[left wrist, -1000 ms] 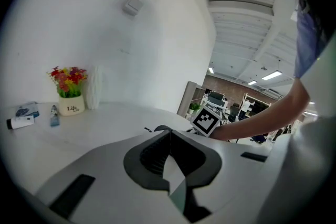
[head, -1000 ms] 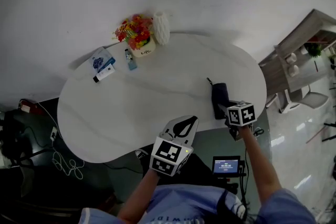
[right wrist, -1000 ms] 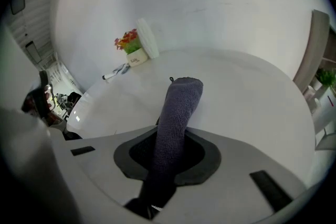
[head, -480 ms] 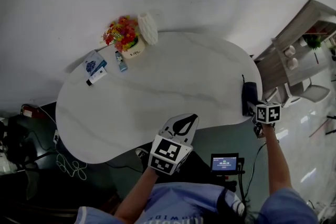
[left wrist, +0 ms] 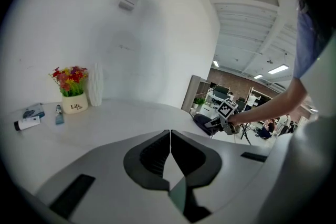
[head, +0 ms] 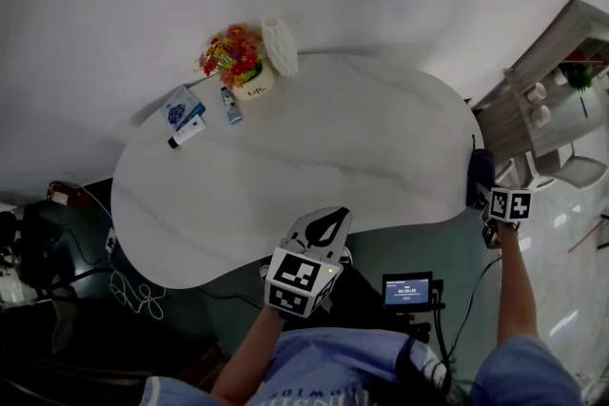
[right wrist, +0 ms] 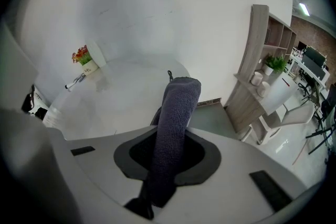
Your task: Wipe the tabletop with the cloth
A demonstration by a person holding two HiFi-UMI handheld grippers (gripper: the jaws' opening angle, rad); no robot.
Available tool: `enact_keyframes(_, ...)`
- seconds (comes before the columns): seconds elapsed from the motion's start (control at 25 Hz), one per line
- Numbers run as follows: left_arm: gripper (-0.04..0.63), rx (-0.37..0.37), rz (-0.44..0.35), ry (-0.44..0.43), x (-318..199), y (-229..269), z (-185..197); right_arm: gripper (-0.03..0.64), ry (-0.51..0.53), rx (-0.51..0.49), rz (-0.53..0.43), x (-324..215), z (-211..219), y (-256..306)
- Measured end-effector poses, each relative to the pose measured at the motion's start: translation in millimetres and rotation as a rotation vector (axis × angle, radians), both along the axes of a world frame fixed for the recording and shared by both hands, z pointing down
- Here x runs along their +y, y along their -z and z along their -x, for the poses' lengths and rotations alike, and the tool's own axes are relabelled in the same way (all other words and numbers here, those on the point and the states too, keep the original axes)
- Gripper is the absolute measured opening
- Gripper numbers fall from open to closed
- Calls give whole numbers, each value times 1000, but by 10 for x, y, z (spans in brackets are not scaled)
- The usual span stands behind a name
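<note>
Cloth: the dark cloth (head: 479,174) sat at the far right edge of the counter (head: 314,157), by the rim
Right gripper: the right gripper (right wrist: 170,155) was clenched on the cloth; its own view showed a grey-blue fold rising between the jaws, where the head view gave only a dark patch
Left gripper: the left gripper (left wrist: 170,136) was clenched on nothing, its jaws meeting in a thin line; the head view placed it at the counter's near edge, well apart from the cloth
Far left of counter: a flower pot (head: 238,62) just beside a white vase (head: 281,46), with a small bottle (head: 229,105), a tube (head: 187,132) and a blue packet (head: 181,107) near them
Head view alone: a small lit screen (head: 407,290) beyond the near edge
</note>
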State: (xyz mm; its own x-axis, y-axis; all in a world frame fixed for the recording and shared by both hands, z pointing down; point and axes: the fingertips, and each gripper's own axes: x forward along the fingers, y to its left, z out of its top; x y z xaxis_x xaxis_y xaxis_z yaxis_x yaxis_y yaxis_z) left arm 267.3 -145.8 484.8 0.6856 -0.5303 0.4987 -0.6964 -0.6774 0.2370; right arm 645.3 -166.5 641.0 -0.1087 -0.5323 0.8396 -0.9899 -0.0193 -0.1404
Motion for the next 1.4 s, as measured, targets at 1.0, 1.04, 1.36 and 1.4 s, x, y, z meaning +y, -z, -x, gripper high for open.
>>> enact_keyframes(1.0, 17, -77, -15, 404, 1223, -30, 3429, 67, 585, -202, -137, -65, 4902, 849)
enact_keyframes(1.04, 17, -79, -16, 431, 1314, -39, 3638, 67, 628, -208, -138, -10, 5213, 852)
enact_keyframes(1.36, 17, -95, 5, 654, 2011, -183, 5091, 67, 932, -282, -143, 666, 7448, 936)
enact_keyframes(1.4, 17, -95, 9, 680, 2091, -203, 5227, 67, 966, -297, -136, 787, 7692, 925)
